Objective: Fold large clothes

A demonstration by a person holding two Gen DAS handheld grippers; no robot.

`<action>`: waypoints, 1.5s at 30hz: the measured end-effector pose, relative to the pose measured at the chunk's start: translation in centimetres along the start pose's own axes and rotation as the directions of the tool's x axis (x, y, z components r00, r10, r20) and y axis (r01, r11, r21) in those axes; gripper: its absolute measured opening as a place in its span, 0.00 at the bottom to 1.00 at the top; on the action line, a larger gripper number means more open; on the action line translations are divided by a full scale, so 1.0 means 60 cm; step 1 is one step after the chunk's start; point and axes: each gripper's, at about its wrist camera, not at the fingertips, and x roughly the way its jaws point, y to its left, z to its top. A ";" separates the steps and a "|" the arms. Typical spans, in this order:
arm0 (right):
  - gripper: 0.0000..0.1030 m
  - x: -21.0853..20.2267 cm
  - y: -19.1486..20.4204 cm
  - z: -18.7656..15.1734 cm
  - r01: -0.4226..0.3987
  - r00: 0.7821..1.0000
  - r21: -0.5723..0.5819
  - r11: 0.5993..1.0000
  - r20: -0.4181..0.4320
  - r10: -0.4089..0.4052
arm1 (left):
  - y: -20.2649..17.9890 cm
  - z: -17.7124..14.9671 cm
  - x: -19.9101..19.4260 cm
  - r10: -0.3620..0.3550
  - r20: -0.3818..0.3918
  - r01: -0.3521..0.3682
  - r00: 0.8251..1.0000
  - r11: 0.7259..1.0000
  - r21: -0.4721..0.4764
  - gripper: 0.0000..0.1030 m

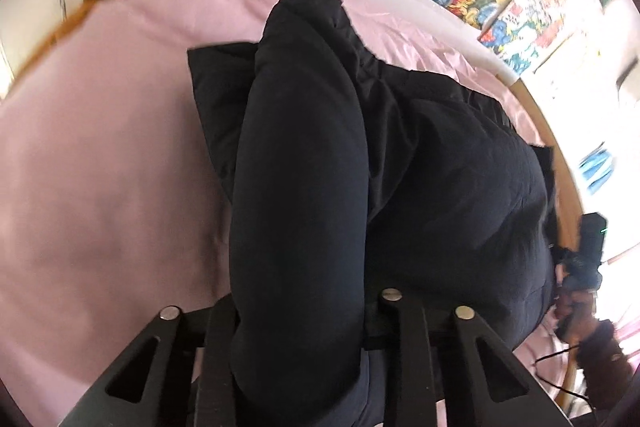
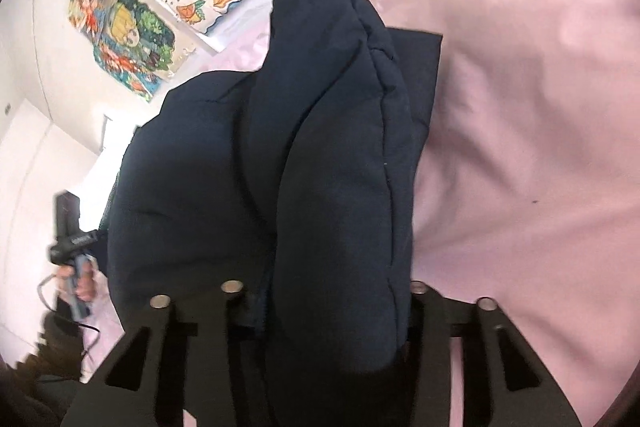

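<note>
**A:** Padding first, going by the left wrist view: a thick, dark navy puffer jacket lies bunched on a pale pink bedsheet, and one fat quilted roll of it runs down between the black fingers of the left gripper, which pinch it.

**B:** How will it handle?

**A:** Light for its bulk, I'd judge, soft and springy, with a smooth shell that may slide. Folds will want to puff back open.

**B:** And the right wrist view?

**A:** Same jacket, on the same sheet. The right gripper is clamped on another padded ridge. At the left edge a hand holds the other tool's grip.

**B:** Where would you hold it?

**A:** On a seam or hem, probably, where the fill is thinner; a puffy middle could squeeze out of the pads.
</note>
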 end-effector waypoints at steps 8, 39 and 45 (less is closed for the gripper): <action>0.19 -0.108 0.084 0.010 0.117 0.993 -0.132 0.984 0.010 -0.117 | -0.075 -0.003 -0.091 0.096 0.034 -0.098 0.995 0.992 0.075 0.19; 0.31 -0.287 0.136 -0.240 0.301 0.953 -0.135 0.944 0.092 -0.290 | -0.040 -0.304 -0.249 0.141 0.253 -0.184 0.957 0.971 0.155 0.36; 0.44 -0.271 0.127 -0.248 0.323 0.945 -0.122 0.939 0.095 -0.313 | -0.017 -0.304 -0.238 0.124 0.232 -0.143 0.965 0.987 0.067 0.49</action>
